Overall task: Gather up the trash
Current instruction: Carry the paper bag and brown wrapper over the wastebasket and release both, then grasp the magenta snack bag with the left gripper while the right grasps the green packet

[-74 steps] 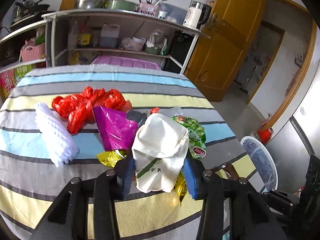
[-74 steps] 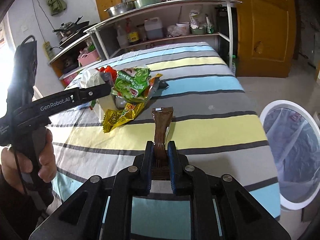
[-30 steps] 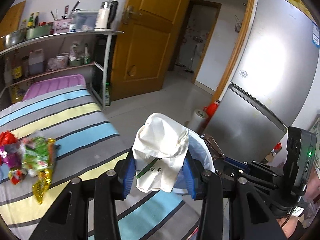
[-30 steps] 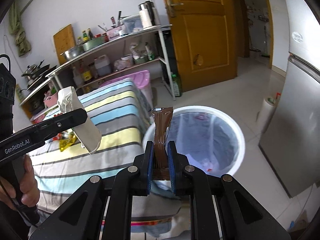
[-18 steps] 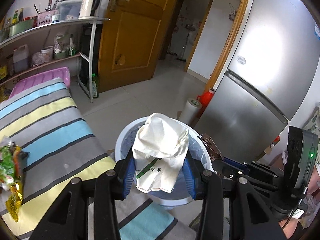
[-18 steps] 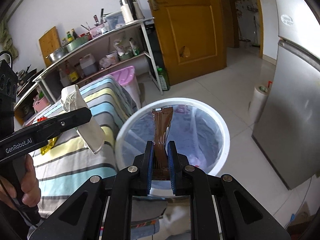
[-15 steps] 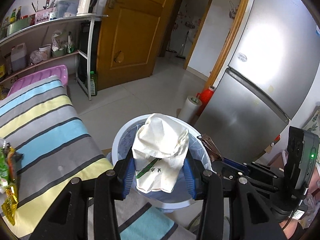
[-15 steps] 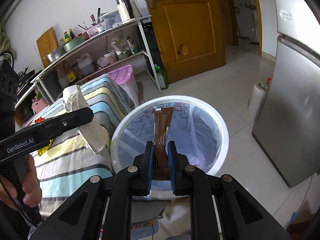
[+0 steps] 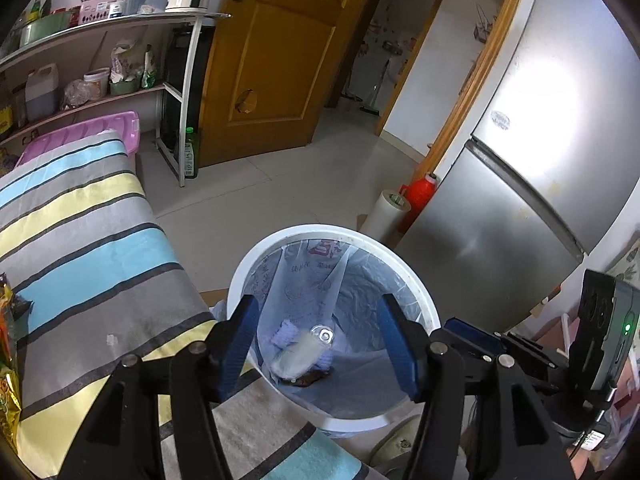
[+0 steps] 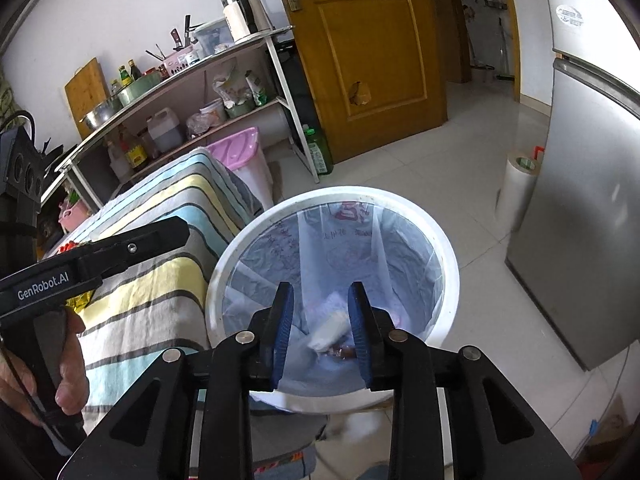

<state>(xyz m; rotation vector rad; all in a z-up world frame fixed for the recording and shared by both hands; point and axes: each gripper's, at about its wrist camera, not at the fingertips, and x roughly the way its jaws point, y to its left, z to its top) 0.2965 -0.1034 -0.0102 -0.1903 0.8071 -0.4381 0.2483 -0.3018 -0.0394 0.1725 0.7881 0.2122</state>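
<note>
Hovering over the white bin (image 9: 416, 292), both tools stand empty: the left tool (image 9: 318, 344) and right tool (image 10: 320, 330) have just been spreading their jaws, nothing between them, so what they carried could drop. Below the tools, the white bag (image 9: 294, 358) and the brown wrapper (image 10: 344, 351) now lie in the liner. More wrappers (image 9: 8, 364) wait on the striped tabletop (image 9: 80, 248), left of the left tool.
</note>
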